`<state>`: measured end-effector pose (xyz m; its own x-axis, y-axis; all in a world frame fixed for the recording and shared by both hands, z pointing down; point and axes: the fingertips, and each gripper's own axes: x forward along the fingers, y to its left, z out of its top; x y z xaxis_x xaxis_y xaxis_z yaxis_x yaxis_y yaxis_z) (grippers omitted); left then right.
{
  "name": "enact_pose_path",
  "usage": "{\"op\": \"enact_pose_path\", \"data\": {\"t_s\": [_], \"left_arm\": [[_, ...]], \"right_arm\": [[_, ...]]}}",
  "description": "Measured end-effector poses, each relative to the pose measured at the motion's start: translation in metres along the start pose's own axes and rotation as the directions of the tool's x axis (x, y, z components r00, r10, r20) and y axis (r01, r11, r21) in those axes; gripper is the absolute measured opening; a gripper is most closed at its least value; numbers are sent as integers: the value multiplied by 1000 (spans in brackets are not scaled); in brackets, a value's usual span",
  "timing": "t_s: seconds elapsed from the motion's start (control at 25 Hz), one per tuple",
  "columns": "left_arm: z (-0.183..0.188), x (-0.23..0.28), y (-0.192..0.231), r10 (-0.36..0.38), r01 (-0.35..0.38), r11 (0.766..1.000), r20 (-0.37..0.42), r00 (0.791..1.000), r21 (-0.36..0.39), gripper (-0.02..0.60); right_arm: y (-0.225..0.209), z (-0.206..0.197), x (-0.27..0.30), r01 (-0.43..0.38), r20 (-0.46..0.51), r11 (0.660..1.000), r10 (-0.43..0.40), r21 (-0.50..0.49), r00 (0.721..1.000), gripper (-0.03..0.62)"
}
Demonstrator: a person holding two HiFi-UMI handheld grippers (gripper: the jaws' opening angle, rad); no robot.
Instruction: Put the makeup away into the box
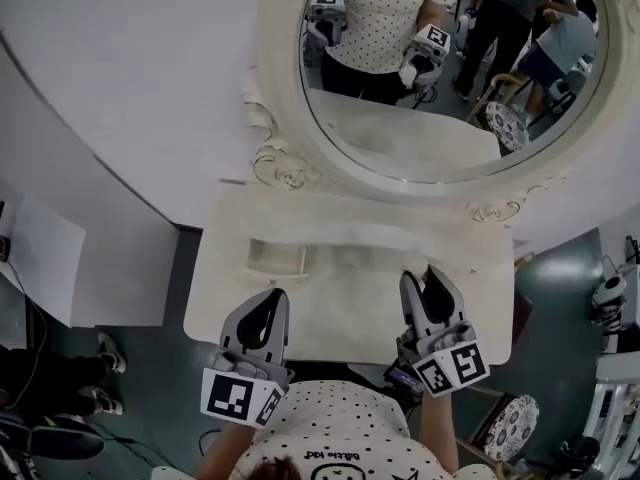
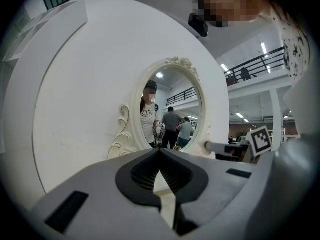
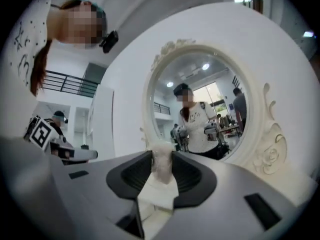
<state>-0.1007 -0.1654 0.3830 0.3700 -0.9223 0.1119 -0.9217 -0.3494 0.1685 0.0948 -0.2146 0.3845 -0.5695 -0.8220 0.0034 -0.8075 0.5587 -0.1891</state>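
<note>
The right gripper (image 3: pixel 161 160) is clamped at a middling width on a pale frosted makeup piece (image 3: pixel 162 168). It holds the piece level above the dressing table (image 1: pixel 340 298), probably to carry it to the open white box (image 1: pixel 262 259), at ten o'clock from it in the head view. The left gripper (image 2: pixel 160 156) is closed and empty, parked clear. The piece itself is blurred and half hidden by the jaws, and the box's inside cannot be made out.

Bright, even light; fisheye-warped edges
</note>
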Motion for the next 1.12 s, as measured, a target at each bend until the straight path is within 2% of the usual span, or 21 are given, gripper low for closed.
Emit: {"op": "enact_pose_path", "data": {"t_s": [0.2,0.44,0.84,1.12], "left_arm": [[8,-4,3,-17,16,1000,21,1000,17,5],[17,-10,2,-26,25,999,40,999,29,5],[26,-26,13,-18,15,999,69,997,42,5],[26,-40,28,20,-23,999,74,997,37,5]], "right_arm": [[7,52,-46,70,162,998,-69,1,984,130],[17,54,-75,131,145,991,-127,-15,981,129],[50,72,-51,60,177,993,-41,-104,983,129],[77,53,-7,-32,48,970,44,-240,998,130]]}}
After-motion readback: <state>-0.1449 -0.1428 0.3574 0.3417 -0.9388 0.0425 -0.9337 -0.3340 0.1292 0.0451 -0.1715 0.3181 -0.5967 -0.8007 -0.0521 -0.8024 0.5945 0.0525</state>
